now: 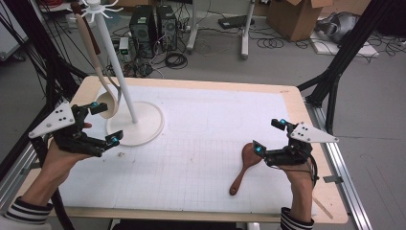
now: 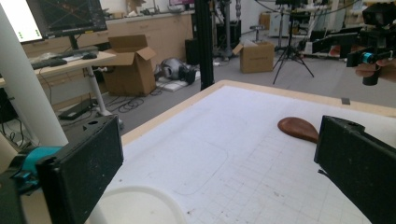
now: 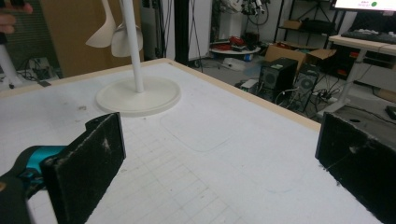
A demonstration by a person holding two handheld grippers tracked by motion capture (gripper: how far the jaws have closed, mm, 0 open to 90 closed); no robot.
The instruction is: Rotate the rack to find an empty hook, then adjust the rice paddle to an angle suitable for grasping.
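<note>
High view looks down over the table (image 1: 201, 120); both gripper views skim it low, sharing the white stand (image 3: 137, 93)

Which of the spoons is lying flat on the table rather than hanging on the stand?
The dark brown wooden spoon, beside the right claw; the pale spoons hang from the white stand.

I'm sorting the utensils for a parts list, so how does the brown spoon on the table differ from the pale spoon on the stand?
The brown spoon is dark wood; the pale spoon is cream-coloured. The brown spoon lies flat on the white mat near the right tongs, while the pale spoon hangs bowl down from the white stand, beside the left tongs. The pale spoon looks longer. Both are long-handled with a rounded bowl.
</note>
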